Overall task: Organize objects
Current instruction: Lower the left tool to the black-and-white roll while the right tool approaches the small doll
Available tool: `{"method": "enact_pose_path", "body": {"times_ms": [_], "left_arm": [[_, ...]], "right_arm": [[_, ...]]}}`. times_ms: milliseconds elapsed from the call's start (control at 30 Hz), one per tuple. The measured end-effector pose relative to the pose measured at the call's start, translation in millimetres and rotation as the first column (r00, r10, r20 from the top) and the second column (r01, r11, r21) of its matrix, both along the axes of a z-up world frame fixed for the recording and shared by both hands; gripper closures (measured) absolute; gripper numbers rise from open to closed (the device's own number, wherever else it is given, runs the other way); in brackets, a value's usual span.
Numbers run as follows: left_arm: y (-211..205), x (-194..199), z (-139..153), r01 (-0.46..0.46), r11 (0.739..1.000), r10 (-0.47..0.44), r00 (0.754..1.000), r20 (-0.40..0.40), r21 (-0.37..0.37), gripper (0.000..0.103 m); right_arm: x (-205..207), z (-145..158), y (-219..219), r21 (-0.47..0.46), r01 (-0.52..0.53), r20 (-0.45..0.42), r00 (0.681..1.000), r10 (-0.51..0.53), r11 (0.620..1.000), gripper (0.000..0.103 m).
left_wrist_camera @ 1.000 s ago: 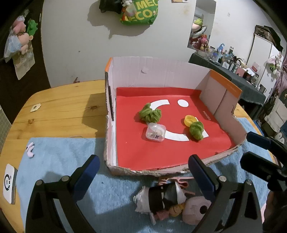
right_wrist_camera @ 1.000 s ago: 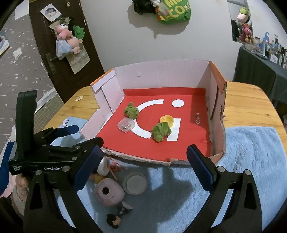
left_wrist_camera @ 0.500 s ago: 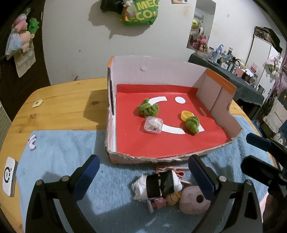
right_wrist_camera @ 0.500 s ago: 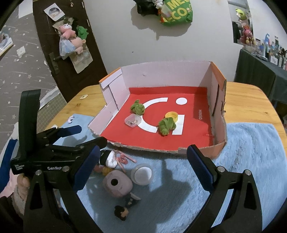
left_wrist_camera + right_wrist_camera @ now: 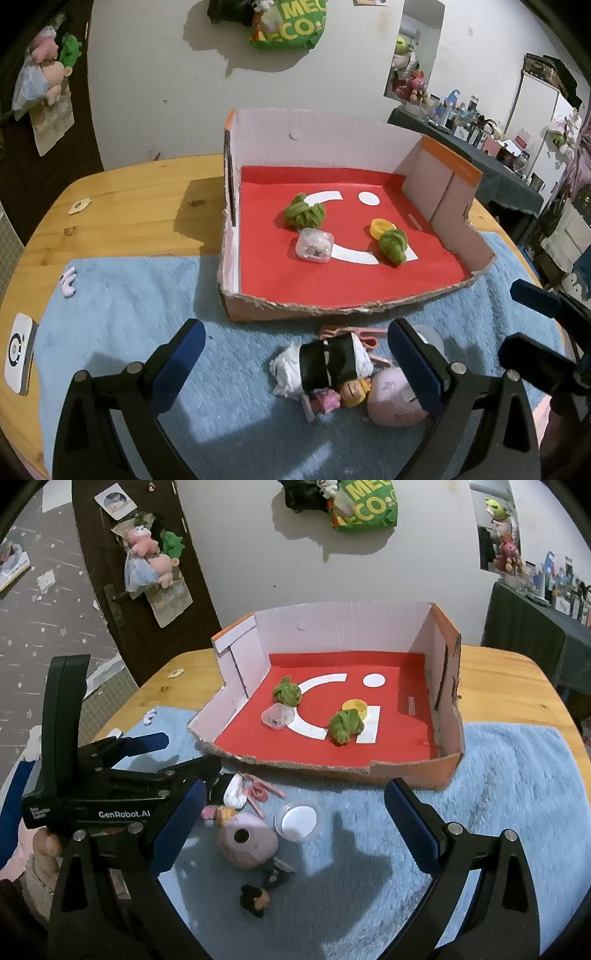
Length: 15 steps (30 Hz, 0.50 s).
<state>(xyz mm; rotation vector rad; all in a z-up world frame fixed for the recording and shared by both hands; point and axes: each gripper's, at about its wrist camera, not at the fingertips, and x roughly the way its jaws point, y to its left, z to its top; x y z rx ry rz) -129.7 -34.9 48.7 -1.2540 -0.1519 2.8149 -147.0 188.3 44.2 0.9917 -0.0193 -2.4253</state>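
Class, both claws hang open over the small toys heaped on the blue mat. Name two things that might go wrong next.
1. The doll, pink clip and pink round toy touch, so the left claw may snag several.
2. The box's torn front edge might catch a carried item.

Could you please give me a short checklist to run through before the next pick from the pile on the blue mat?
1. Left claw open and empty: ok.
2. Right claw open and empty: ok.
3. Loose pile in reach: pink round toy and white lid lie on the blue mat between the right claw's fingers: ok.
4. Cardboard box has free red floor for more items: ok.
5. Claws clear of each other: left claw sits close beside the pile, crowding it: not ok.
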Motion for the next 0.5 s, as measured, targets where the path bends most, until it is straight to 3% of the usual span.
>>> {"method": "enact_pose_path", "body": {"times_ms": [500], "left_arm": [[5,8,-6,0.009,1.0,-0.009,1.0,0.017,0.016,0.002]], "right_arm": [[20,-8,-3,0.045,-0.014,-0.015,1.0,0.015,0.999,0.004]]}}
